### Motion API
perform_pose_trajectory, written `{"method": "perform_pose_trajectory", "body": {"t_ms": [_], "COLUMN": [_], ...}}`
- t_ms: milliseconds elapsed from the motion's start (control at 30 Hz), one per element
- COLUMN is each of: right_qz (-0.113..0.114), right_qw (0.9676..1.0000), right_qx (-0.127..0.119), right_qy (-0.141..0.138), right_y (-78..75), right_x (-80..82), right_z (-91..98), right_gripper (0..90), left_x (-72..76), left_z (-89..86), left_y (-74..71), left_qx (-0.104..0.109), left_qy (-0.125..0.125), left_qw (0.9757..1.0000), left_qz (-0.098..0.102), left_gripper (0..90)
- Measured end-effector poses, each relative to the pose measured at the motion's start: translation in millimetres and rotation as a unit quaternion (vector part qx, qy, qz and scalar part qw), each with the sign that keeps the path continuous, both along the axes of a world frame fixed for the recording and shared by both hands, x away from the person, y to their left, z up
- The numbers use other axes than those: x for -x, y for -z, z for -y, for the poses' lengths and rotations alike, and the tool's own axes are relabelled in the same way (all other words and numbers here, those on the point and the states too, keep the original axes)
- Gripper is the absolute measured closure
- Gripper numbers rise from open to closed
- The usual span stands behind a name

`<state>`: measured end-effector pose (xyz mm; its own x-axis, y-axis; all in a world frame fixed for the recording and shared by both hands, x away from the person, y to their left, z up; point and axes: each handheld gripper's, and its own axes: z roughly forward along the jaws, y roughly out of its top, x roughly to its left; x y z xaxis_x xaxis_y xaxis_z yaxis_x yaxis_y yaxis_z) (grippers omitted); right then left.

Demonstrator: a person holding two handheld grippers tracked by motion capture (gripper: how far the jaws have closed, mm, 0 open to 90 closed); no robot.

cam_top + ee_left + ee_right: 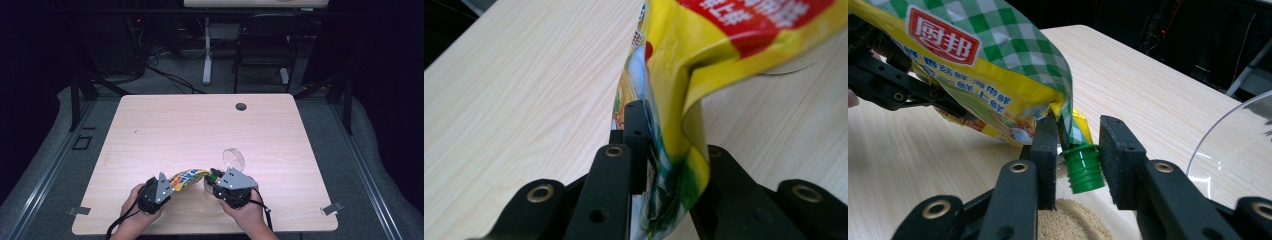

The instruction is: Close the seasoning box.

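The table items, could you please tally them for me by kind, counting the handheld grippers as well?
Grippers: 2, left gripper and right gripper
Spouted pouch with green cap: 1
Clear container: 1
Heap of tan granules: 1
Total: 5

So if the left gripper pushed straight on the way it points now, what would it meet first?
The left gripper is already clamped on the yellow pouch, so the pouch's own body lies directly ahead. Beyond it, probably the right gripper at the green cap, though depth is unclear.

Bright tabletop, dark surroundings, soft close-ups
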<state>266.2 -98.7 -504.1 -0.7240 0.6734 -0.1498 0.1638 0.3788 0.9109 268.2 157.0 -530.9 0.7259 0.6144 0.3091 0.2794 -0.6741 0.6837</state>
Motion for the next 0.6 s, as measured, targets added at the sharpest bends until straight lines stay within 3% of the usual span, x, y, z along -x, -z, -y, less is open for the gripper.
{"method": "perform_pose_trajectory", "body": {"t_ms": [367, 600], "right_qz": [-0.002, -0.01], "right_qw": [0.9998, 0.9993], "right_qx": [-0.017, -0.037], "right_qy": [-0.006, -0.001], "right_y": [0.1, 0.6], "right_x": [-0.3, -1.7], "right_z": [2.0, 7.5], "right_gripper": [64.9, 59.7], "left_x": [-7.4, -16.7], "left_z": [-9.4, -21.3], "left_y": [2.8, 3.5], "left_qx": [0.046, 0.089], "left_qy": [-0.007, -0.016], "left_qw": [0.9986, 0.9947], "left_qz": [-0.027, -0.049], "left_gripper": [84.3, 84.7]}}
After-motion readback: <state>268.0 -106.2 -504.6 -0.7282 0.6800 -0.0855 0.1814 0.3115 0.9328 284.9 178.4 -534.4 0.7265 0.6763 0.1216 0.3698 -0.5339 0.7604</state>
